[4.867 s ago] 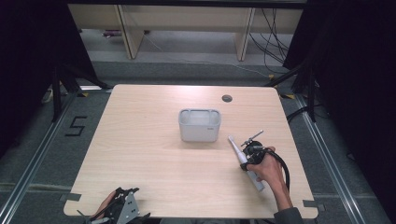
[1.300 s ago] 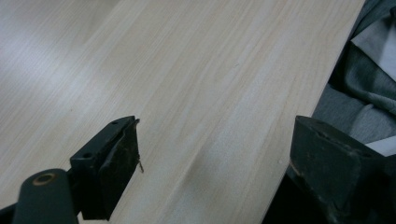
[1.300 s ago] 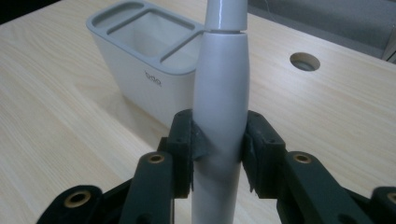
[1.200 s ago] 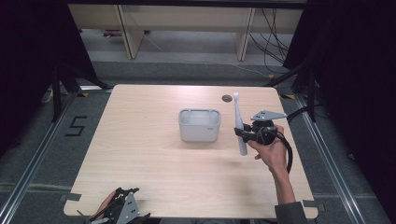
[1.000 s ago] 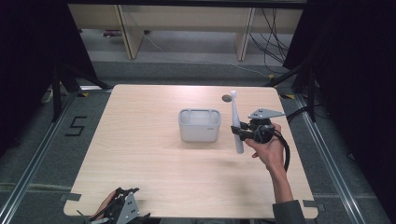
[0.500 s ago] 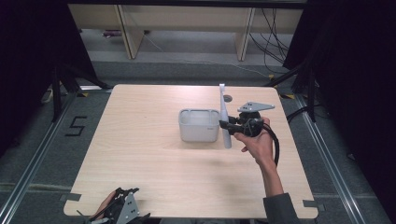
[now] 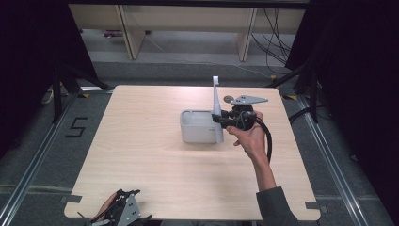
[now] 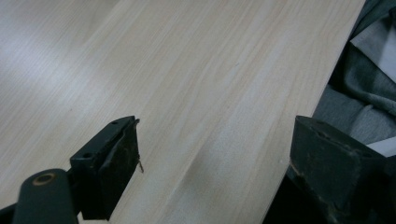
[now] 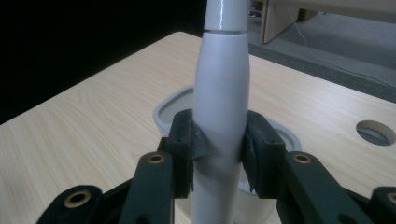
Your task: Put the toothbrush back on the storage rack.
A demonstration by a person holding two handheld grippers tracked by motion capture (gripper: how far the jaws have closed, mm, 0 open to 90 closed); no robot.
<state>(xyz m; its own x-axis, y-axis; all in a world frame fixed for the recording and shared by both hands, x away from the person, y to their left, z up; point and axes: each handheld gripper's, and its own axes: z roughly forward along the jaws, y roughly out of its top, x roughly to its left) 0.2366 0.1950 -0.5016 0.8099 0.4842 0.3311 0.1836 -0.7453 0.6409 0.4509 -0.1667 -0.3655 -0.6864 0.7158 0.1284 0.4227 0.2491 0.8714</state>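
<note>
A white electric toothbrush (image 7: 217, 109) stands upright in my right gripper (image 7: 221, 119), which is shut on its handle (image 9: 220, 121). It hangs at the right edge of a white rectangular cup (image 7: 198, 126) near the table's middle; the cup's rim (image 9: 164, 108) lies right behind the handle in the right gripper view. My left gripper (image 7: 123, 210) rests at the table's front edge, left of centre. Its jaws stand wide apart over bare wood (image 8: 196, 93) with nothing between them.
The light wooden table (image 7: 141, 155) has a round cable hole (image 9: 373, 132) near its far right edge. Grey clothing (image 8: 355, 93) lies past the table edge in the left gripper view. Shelving legs and cables stand on the floor beyond the table.
My right gripper has carried the toothbrush from the table's right side leftward to the cup, turning it from slanted to upright. The left gripper has stayed still.
</note>
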